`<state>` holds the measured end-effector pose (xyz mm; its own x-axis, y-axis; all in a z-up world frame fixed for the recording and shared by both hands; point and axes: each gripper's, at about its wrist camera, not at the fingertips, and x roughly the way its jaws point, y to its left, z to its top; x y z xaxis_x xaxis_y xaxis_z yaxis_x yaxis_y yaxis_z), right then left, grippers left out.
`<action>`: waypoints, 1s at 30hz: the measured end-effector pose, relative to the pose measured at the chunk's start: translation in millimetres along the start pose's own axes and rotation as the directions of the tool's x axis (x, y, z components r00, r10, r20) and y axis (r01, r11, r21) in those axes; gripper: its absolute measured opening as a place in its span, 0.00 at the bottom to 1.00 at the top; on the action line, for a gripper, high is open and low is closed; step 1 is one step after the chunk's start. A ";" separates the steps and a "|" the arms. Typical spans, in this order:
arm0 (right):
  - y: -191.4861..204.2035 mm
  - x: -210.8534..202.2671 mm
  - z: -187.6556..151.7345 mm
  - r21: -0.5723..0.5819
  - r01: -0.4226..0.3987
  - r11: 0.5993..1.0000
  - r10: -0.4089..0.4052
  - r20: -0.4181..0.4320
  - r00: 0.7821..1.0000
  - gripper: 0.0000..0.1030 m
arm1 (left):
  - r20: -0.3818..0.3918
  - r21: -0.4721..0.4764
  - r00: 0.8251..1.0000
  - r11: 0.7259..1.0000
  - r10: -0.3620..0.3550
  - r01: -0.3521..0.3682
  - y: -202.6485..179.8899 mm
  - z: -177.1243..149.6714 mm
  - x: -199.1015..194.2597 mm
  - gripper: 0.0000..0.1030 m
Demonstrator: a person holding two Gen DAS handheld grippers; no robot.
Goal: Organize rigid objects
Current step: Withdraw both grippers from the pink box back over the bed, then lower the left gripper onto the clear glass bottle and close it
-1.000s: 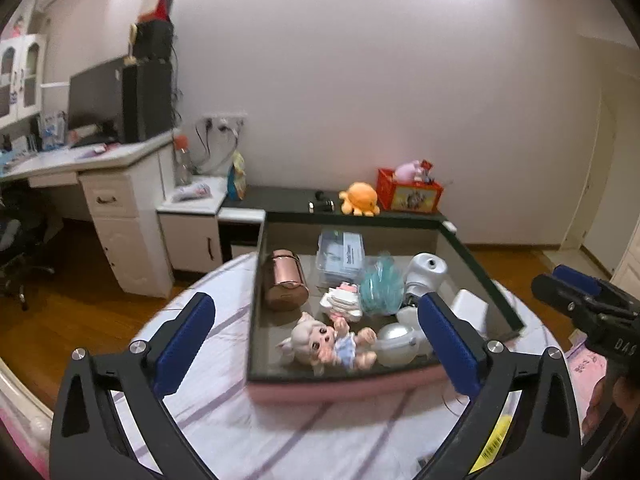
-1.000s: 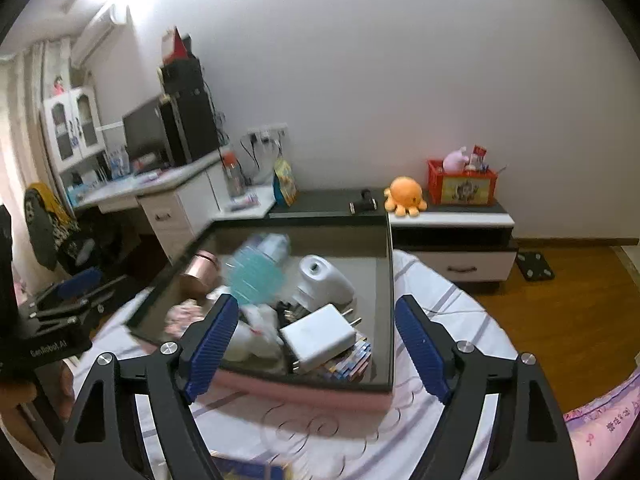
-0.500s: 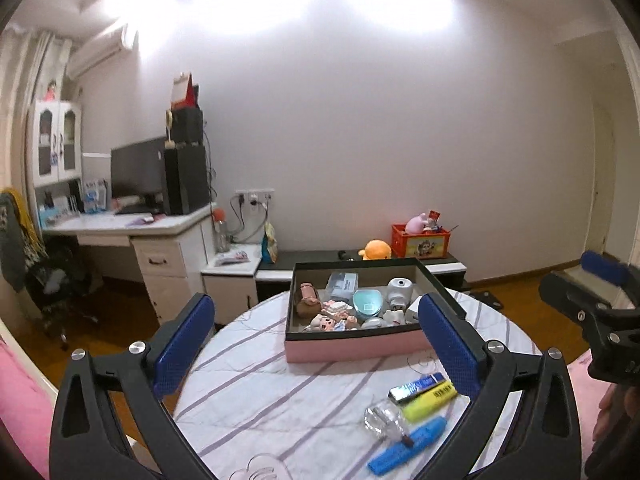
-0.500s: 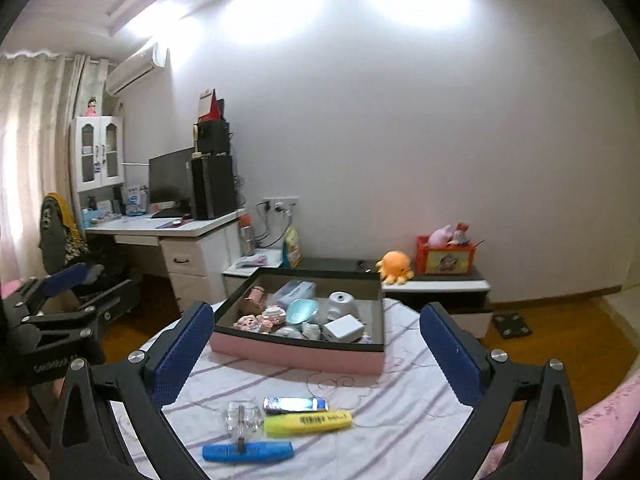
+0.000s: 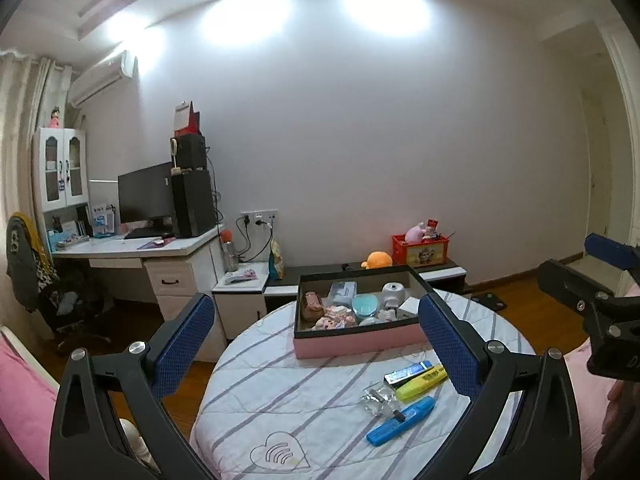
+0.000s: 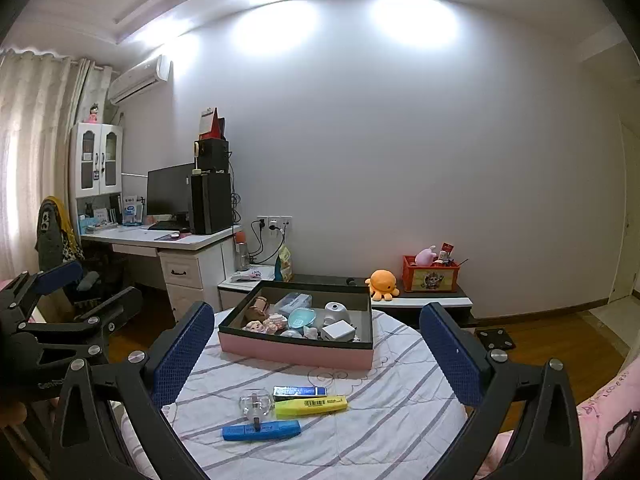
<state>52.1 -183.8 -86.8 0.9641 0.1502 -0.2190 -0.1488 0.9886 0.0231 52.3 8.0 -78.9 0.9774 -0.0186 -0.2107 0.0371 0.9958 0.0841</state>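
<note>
The pink box (image 6: 296,350) with the dark inner rim sits toward the far side of the round bench (image 6: 360,432), which is covered by a white cloth with purple stripes. Inside it lie a small doll (image 6: 256,326), a teal oval case (image 6: 301,317), a white rounded device (image 6: 335,312), a white square block (image 6: 338,331) and a copper-coloured cylinder (image 5: 312,304), packed close together. On the near part of the bench, well apart from the box, four loose things lie in a cluster: a dark blue-labelled bar (image 6: 299,391), a yellow highlighter (image 6: 311,405) just beside it, a clear plastic piece (image 6: 255,403) to their left, and a blue highlighter (image 6: 261,431) nearest the camera.

The left gripper (image 5: 316,344) hangs above the bench with its blue-padded fingers spread wide and nothing between them. The right gripper (image 6: 316,348) is likewise spread wide and holds nothing. Behind the bench, an orange octopus plush (image 6: 382,282) and a red crate (image 6: 431,279) rest on a low cabinet against the wall.
</note>
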 end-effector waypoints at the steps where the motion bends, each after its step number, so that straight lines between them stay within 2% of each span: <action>1: -0.5 -1.1 -0.8 0.001 0.001 1.000 -0.001 -0.001 1.000 1.00 | -0.003 -0.003 1.000 1.000 -0.003 0.003 0.2 -0.9 -0.4 1.00; 7: -5.2 -1.3 -7.2 0.007 0.010 1.000 -0.010 -0.023 1.000 1.00 | -0.040 -0.009 0.999 1.000 -0.003 0.003 3.3 -9.3 7.3 1.00; 12: -11.9 8.3 -20.6 0.022 0.022 1.000 -0.020 -0.069 0.997 1.00 | -0.131 -0.007 0.990 0.999 -0.054 0.054 -1.8 -29.9 30.0 1.00; 17: -26.3 26.8 -44.5 0.044 0.047 0.998 -0.040 -0.149 0.988 1.00 | -0.271 -0.010 0.956 0.993 -0.115 0.117 -18.4 -67.1 67.6 1.00; 22: -43.4 51.3 -78.2 0.073 0.074 0.995 -0.053 -0.257 0.965 1.00 | -0.412 -0.005 0.900 0.988 -0.145 0.157 -38.1 -107.4 104.8 1.00; 25: -52.9 65.4 -97.1 0.094 0.078 0.992 -0.045 -0.314 0.948 1.00 | -0.461 -0.009 0.873 0.984 -0.162 0.177 -48.7 -119.4 122.7 1.00; 30: -60.6 78.7 -112.2 0.104 0.078 0.992 -0.036 -0.357 0.933 1.00 | -0.499 -0.037 0.853 0.987 -0.154 0.157 -51.3 -124.4 146.4 1.00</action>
<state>112.4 -233.1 -214.9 0.8268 0.1008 -0.5534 -0.0494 0.9930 0.1071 167.6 -34.6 -235.2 0.7240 -0.1244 -0.6785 0.1820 0.9832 0.0139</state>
